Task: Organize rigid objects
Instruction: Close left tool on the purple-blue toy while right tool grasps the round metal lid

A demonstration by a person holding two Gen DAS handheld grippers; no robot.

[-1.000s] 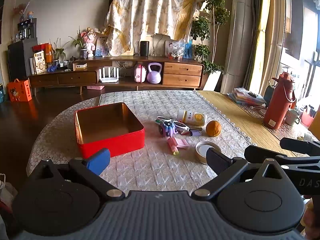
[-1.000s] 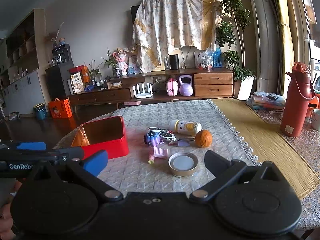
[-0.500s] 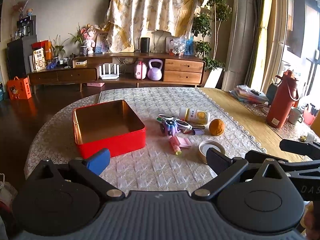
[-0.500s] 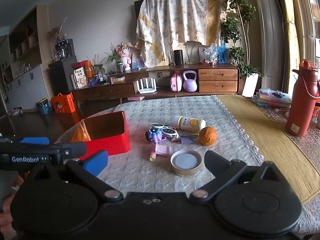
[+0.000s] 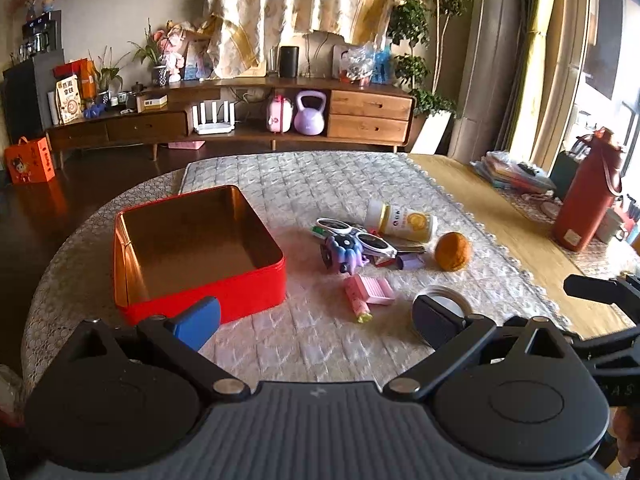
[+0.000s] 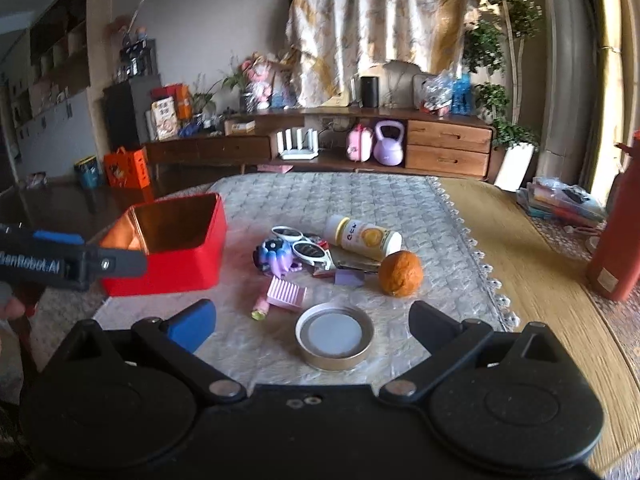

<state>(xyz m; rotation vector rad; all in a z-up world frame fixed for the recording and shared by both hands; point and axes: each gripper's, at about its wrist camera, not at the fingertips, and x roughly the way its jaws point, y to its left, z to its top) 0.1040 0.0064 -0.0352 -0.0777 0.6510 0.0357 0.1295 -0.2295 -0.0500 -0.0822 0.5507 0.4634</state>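
An open red tin box (image 5: 192, 258) (image 6: 172, 248) sits empty on the quilted tablecloth. To its right lie a purple toy (image 5: 346, 254) (image 6: 276, 258), white sunglasses (image 5: 360, 236) (image 6: 306, 244), a white bottle on its side (image 5: 402, 222) (image 6: 362, 236), an orange ball (image 5: 452, 251) (image 6: 400, 273), a pink comb (image 5: 370, 292) (image 6: 282, 294) and a round metal lid (image 6: 335, 336) (image 5: 442, 298). My left gripper (image 5: 316, 322) is open and empty, near the box's front. My right gripper (image 6: 312, 326) is open and empty, just short of the lid.
A red thermos (image 5: 586, 192) (image 6: 618, 248) and a stack of books (image 5: 514, 174) stand on the wooden table part at the right. The tablecloth's lace edge (image 6: 480, 256) runs beside the ball. A sideboard (image 5: 248, 116) is behind.
Both grippers have moved forward toward the objects, which look larger and closer. Both stay open. Nothing on the table has moved.
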